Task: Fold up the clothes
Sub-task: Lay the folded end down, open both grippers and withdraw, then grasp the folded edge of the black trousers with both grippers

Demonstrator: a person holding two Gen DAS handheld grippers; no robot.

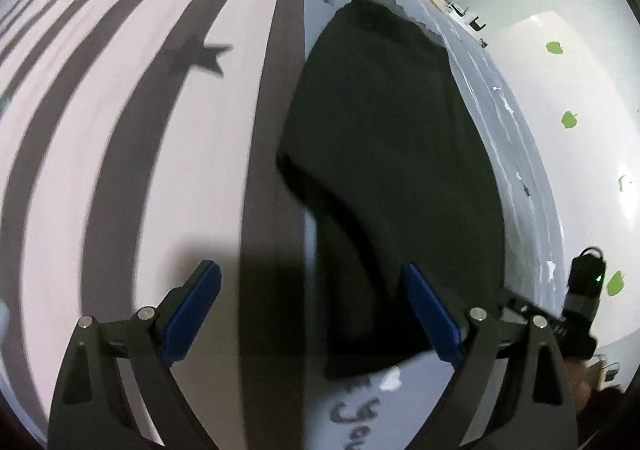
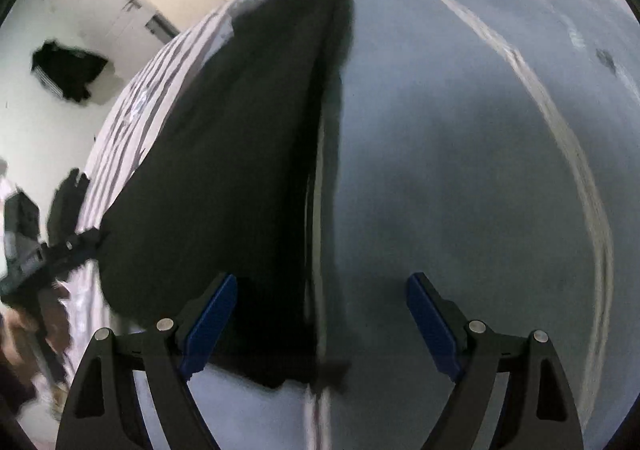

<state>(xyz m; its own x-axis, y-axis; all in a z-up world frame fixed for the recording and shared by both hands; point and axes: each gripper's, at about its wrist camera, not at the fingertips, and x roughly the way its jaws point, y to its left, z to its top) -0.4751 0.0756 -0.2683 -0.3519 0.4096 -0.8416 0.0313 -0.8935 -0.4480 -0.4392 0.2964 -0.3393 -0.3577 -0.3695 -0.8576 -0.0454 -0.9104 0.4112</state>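
Left wrist view: the garment (image 1: 392,154) lies flat on the bed cover (image 1: 140,138), ahead of the left gripper (image 1: 312,290), nearer its right jaw than its left. The other gripper (image 1: 580,302) sits beyond that right jaw.

Right wrist view: the garment (image 2: 240,170) lies ahead of the right gripper (image 2: 320,302), toward its left jaw. A second garment (image 2: 68,70) lies on the floor (image 2: 48,130), far left.

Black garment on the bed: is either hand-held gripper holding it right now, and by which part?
Neither. The left hand-held gripper and right hand-held gripper are both open above the black garment, gripping nothing.
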